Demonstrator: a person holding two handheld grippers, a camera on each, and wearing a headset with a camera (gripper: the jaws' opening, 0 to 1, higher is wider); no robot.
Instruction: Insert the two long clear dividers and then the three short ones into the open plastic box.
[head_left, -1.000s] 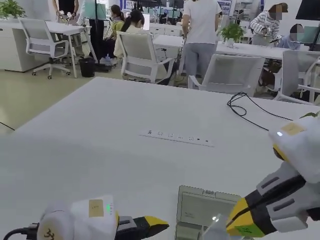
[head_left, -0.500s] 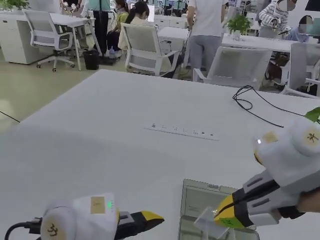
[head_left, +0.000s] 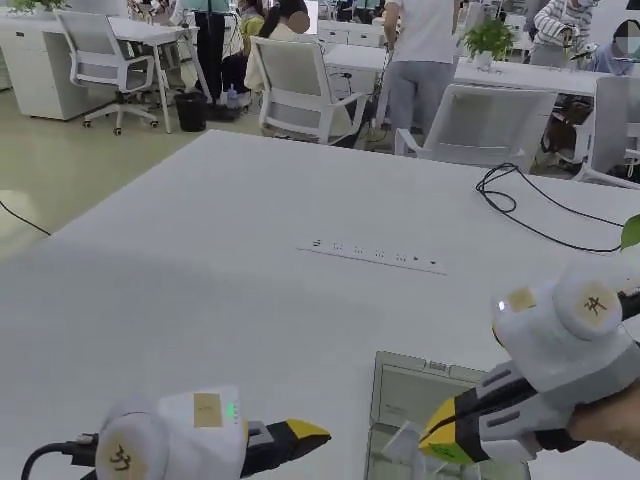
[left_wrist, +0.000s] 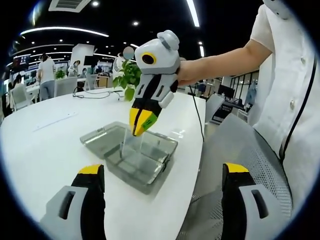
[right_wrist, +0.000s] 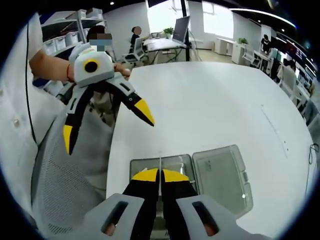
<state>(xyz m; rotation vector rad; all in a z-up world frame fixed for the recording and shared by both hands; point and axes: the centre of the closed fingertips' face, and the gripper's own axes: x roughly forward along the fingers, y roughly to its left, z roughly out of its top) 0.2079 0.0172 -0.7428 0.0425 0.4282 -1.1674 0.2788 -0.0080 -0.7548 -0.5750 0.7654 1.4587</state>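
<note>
At the near edge of the white table, the left gripper hovers with its jaws spread wide and nothing between them, to the left of the box. Just beside it to the right, the right gripper has its yellow tips pinched together on the top edge of a clear divider. The divider hangs upright with its lower end down inside the base of the open plastic box.

The box lies close to the near edge. Its hinged lid is folded back flat on the table on the far side of the base. Whether anything else lies in the base I cannot tell.

Further in, toward the middle of the table, a flush row of sockets runs across. A black cable loops near the far right corner. Beyond the far edge stand white office chairs.
</note>
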